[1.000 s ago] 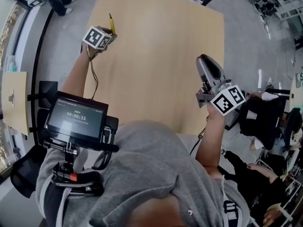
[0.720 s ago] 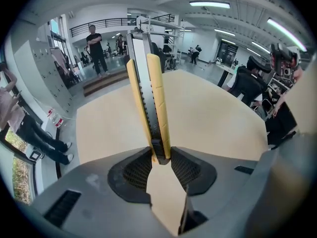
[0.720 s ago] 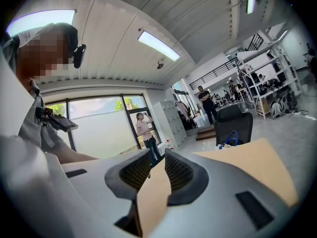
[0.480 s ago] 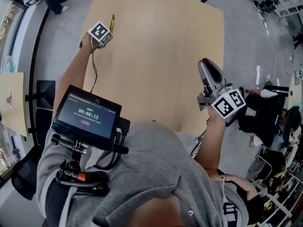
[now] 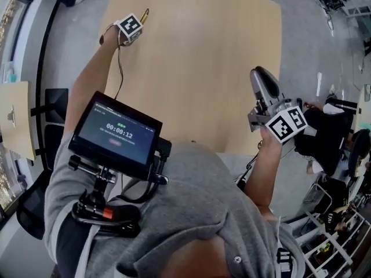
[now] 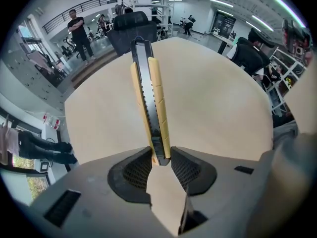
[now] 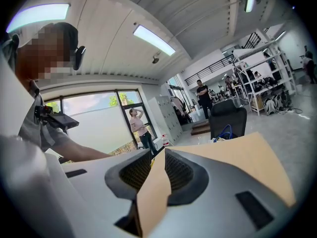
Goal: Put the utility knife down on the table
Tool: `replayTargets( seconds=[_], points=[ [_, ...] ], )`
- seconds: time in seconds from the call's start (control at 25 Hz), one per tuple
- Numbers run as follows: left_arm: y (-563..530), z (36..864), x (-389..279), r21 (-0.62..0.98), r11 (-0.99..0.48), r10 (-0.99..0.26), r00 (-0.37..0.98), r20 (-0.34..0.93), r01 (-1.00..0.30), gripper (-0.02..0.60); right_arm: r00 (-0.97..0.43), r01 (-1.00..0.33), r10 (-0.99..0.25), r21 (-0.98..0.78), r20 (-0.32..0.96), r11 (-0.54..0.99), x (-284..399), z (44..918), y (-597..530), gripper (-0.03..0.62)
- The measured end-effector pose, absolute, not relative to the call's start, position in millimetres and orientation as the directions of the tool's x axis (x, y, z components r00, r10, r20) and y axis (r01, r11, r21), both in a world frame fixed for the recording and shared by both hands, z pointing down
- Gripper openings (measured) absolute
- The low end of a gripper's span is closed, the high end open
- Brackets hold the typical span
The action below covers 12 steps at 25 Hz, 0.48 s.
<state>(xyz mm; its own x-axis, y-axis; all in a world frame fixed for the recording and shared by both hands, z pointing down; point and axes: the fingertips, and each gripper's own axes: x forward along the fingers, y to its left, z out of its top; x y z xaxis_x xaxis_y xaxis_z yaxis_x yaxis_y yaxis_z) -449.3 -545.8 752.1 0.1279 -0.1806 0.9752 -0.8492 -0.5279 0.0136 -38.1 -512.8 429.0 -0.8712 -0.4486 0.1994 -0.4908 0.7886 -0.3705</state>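
A yellow and black utility knife (image 6: pixel 148 93) sticks out forward from my left gripper (image 6: pixel 159 155), which is shut on its rear end. Its blade end hangs over the light wooden table (image 6: pixel 213 108). In the head view the left gripper (image 5: pixel 138 25) is far out near the table's (image 5: pixel 203 68) far left side, with the knife (image 5: pixel 143 16) pointing away from me. My right gripper (image 5: pixel 262 74) hovers by the table's right edge. In the right gripper view its jaws (image 7: pixel 157 155) stand shut with nothing between them.
A small monitor (image 5: pixel 119 135) on a chest rig hangs in front of the person's body. A black office chair (image 6: pixel 131 26) stands at the table's far end. Another chair and a seated person (image 5: pixel 327 138) are just off the right edge.
My left gripper has carried the knife farther out across the table, away from me. The right gripper has stayed almost where it was.
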Motion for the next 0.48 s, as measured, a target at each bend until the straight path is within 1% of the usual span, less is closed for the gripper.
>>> replayTargets(
  seconds=[0.32,0.48],
  points=[
    [-535.7,771.8,-461.5,-0.004,-0.575,-0.092,0.059,0.994,-0.818,0.121,-0.861,-0.508,-0.456,-0.374,0.224,0.776,-37.3,435.2,-506.5,0.080],
    [-536.2,774.9,-463.1,-0.021,-0.604,-0.078,0.033,0.996,-0.796,0.115,-0.858,-0.513,-0.457,-0.377,0.234,0.771,-36.8,438.0,-503.1,0.080]
  ],
)
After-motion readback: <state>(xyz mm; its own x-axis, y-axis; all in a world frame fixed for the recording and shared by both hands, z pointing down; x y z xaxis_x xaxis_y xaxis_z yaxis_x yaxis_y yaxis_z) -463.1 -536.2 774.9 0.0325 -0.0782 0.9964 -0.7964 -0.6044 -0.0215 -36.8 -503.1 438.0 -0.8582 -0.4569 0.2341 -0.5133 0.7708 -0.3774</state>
